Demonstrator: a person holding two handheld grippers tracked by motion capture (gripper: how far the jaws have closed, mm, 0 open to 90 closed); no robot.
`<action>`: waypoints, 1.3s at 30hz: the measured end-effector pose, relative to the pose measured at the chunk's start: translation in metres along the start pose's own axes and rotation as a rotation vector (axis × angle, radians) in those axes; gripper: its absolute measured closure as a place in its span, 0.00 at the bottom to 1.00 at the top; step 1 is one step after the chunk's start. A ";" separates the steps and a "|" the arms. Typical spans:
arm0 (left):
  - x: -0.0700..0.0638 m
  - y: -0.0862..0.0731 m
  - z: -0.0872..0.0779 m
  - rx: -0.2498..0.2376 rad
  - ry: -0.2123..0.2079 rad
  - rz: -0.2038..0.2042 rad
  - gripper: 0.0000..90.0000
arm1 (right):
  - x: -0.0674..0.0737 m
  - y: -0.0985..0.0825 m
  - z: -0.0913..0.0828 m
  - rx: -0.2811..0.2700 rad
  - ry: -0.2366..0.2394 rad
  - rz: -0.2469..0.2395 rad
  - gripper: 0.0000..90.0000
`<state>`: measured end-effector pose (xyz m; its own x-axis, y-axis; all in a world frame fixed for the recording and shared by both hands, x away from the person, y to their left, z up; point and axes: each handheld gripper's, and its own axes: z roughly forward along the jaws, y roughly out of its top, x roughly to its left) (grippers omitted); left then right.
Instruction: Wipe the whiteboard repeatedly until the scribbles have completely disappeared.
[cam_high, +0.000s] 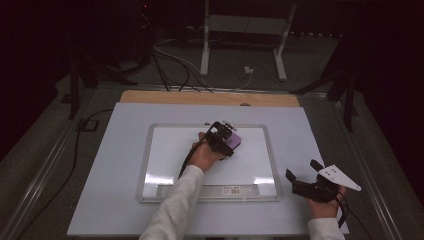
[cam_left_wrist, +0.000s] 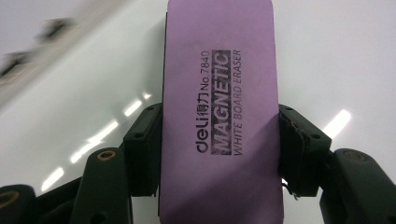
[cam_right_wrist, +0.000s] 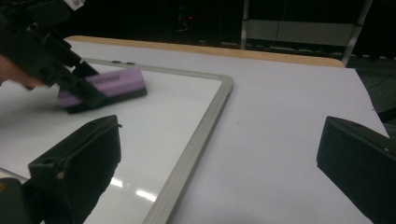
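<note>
A purple magnetic whiteboard eraser (cam_left_wrist: 219, 107) (cam_high: 233, 139) (cam_right_wrist: 109, 86) lies flat against a silver-framed whiteboard (cam_high: 165, 165) on the table. My left gripper (cam_left_wrist: 219, 149) (cam_high: 225, 142) is shut on the eraser, its black jaws pressing both long sides. In the right gripper view the left gripper (cam_right_wrist: 70, 84) holds the eraser on the board's upper part. My right gripper (cam_high: 302, 170) (cam_right_wrist: 219, 158) rests open off the board's right edge, over the pale table cover, with nothing between its jaws.
The whiteboard's frame (cam_right_wrist: 205, 121) runs between my right gripper and the eraser. A pale sheet (cam_high: 300, 130) covers the table; a wooden strip (cam_high: 210, 98) shows at its far edge. Cables (cam_high: 170, 65) and a white stand (cam_high: 242, 30) sit on the floor beyond.
</note>
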<state>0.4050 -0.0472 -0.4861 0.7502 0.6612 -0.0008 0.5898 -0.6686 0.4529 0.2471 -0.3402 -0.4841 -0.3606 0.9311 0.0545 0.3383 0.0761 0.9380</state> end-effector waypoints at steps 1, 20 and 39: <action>-0.006 -0.002 -0.001 0.000 -0.005 0.014 0.47 | 0.000 0.000 0.000 -0.001 0.001 0.001 0.00; 0.022 -0.102 -0.050 -0.068 0.060 -0.159 0.46 | 0.001 0.000 0.001 0.007 -0.001 0.002 0.00; 0.034 -0.171 -0.083 -0.180 0.066 -0.397 0.46 | 0.004 0.000 0.004 0.009 0.006 -0.008 0.00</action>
<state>0.3049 0.1180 -0.4896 0.4520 0.8791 -0.1514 0.7626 -0.2927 0.5769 0.2492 -0.3351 -0.4848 -0.3683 0.9284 0.0491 0.3431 0.0867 0.9353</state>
